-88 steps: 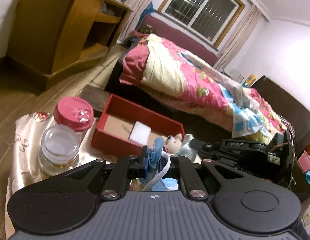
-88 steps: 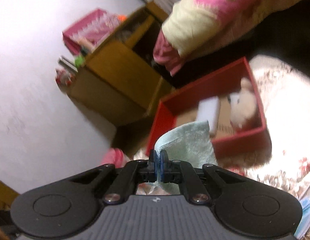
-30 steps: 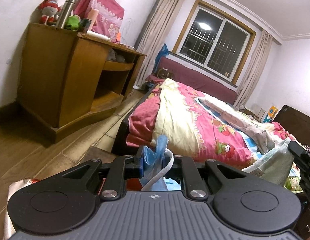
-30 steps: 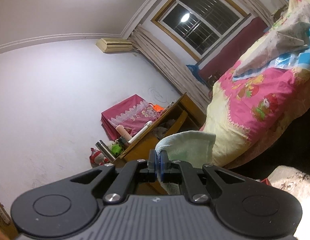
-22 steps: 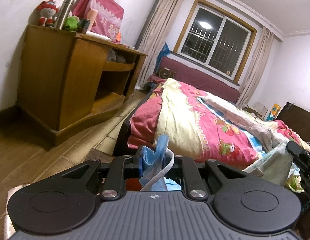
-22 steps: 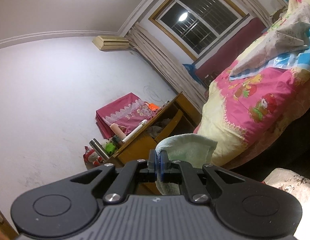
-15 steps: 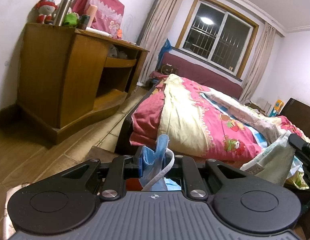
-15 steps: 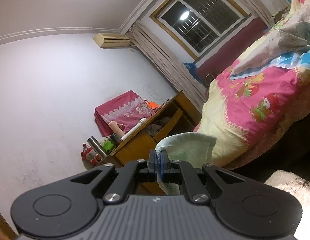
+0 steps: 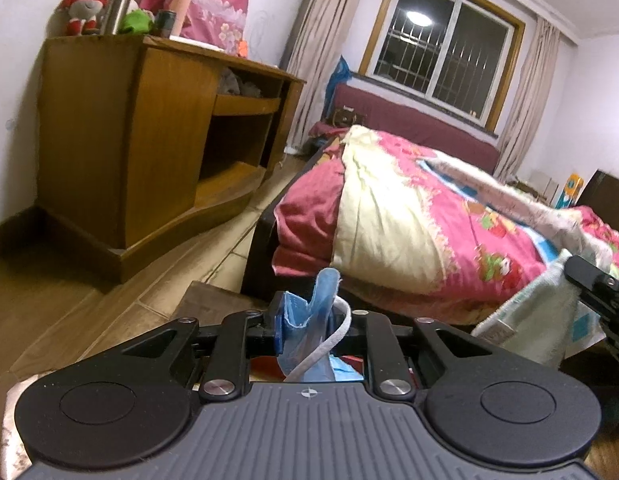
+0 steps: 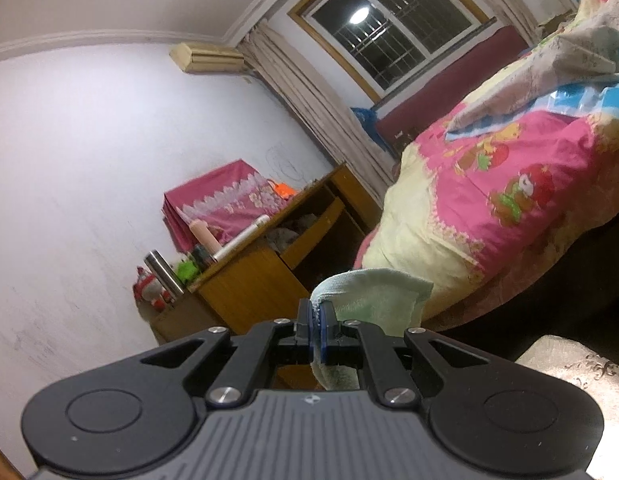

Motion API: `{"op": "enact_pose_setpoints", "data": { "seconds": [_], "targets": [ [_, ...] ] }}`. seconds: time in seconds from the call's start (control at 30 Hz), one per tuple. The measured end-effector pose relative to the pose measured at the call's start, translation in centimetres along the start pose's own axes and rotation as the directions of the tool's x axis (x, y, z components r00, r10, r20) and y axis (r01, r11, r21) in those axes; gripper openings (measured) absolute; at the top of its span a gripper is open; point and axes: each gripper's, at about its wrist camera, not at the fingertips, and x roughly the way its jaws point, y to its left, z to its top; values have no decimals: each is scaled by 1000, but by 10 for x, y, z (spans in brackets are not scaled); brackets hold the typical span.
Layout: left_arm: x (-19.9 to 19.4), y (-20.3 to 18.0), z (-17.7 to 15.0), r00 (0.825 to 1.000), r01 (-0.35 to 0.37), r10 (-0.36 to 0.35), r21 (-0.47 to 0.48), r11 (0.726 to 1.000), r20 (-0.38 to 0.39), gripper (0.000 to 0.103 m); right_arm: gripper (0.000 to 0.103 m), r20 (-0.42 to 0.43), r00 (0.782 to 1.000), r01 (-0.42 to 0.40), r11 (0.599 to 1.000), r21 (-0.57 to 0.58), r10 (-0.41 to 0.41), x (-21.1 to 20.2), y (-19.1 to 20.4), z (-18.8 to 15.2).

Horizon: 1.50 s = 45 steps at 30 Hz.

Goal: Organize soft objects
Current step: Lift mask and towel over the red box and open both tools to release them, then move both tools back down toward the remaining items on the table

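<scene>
My left gripper (image 9: 309, 320) is shut on a blue face mask (image 9: 309, 308) whose white ear loop (image 9: 329, 344) hangs down between the fingers. My right gripper (image 10: 316, 322) is shut on a pale green towel (image 10: 373, 300), which folds over to the right of the fingers. Both are held up in the air, pointing at the room. In the left wrist view the right gripper (image 9: 601, 288) shows at the right edge with the towel (image 9: 537, 320) hanging from it. A sliver of red (image 9: 265, 362) shows under the left fingers; what it is cannot be told.
A wooden cabinet (image 9: 149, 152) with toys and a flask on top stands at the left wall. A bed with a pink and yellow quilt (image 9: 409, 216) fills the middle and right. A cloth-covered table edge (image 10: 577, 364) shows at lower right in the right wrist view.
Since 2.9 s ago both grippers have lifted away from the red box and table, still holding the mask and the towel. Over the last second the views only drift slightly.
</scene>
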Motion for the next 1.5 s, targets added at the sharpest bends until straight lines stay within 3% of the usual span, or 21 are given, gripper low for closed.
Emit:
{"op": "enact_pose_setpoints", "data": {
  "seconds": [0.07,0.13,0.17,0.2,0.27,0.3,0.47,0.9,1.2,1.5],
  "targets": [
    [7,-2,-2,1000,-18,18,18,1000,6,32,0,-9,1000,18,1000,-19,-18,10,-4,-4],
    [13,-5,-4,999,-32,31,43,999,8,75,0,-15,998,57,998,-29,-58,21,-13,-10],
    [15,-5,-6,999,-42,41,56,998,14,82,0,-26,996,83,996,-40,-84,26,-17,-12],
    [15,-6,-9,998,-58,56,69,996,23,84,11,-56,993,102,993,-53,-105,33,-22,-14],
    [17,-10,-11,998,-67,66,104,992,8,84,35,-95,986,130,991,-40,-133,41,-31,-17],
    [18,-11,-12,998,-63,63,111,992,-1,84,40,-105,984,139,990,-25,-141,43,-35,-19],
    [10,-7,-10,999,-41,42,89,995,-18,84,40,-150,980,133,991,10,-130,41,-38,-23],
    [-29,7,-21,998,-31,35,81,996,-48,84,40,-237,962,126,991,-47,-133,18,-8,-49],
    [-44,6,-33,997,-35,44,117,993,-71,84,40,-226,959,161,984,-73,-173,-2,-8,-54],
    [-73,7,-55,992,-13,32,163,987,-118,84,40,-264,942,193,977,-88,-210,-26,-12,-71]
  ]
}}
